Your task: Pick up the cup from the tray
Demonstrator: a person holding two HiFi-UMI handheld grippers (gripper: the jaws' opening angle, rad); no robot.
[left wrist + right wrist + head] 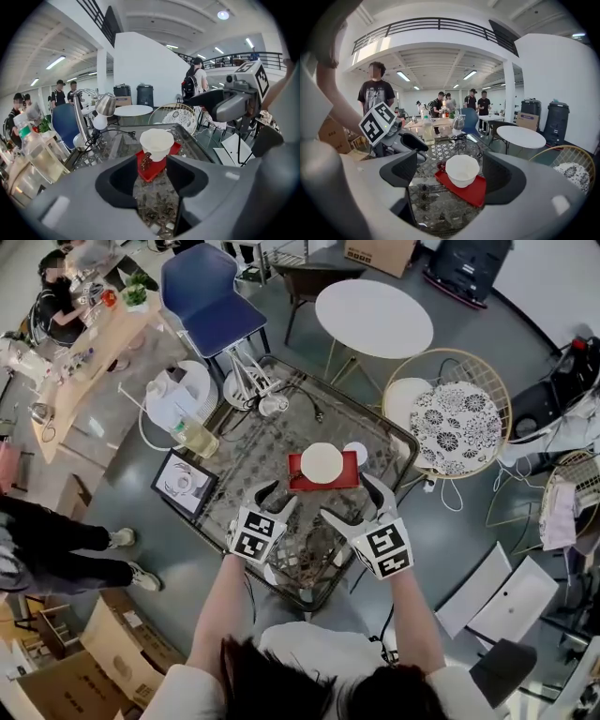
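A white cup (322, 463) stands upright on a small red tray (349, 480) on the glass-topped table (253, 451). Both grippers hover just short of the tray's near side, apart from it. My left gripper (277, 499) is open and empty; along its jaws the cup (157, 143) and tray (151, 171) lie ahead between them. My right gripper (355, 502) is open too, with the cup (462, 170) and tray (472, 191) centred between its jaws. A small dark red item (145, 161) lies on the tray beside the cup.
On the table's far left a silver desk lamp (104, 104) stands with its cable, and a plastic bottle (195, 436) is near that edge. Beyond are a wicker chair with a floral cushion (455, 413), a round white table (373, 318) and a blue chair (211, 296). People stand around.
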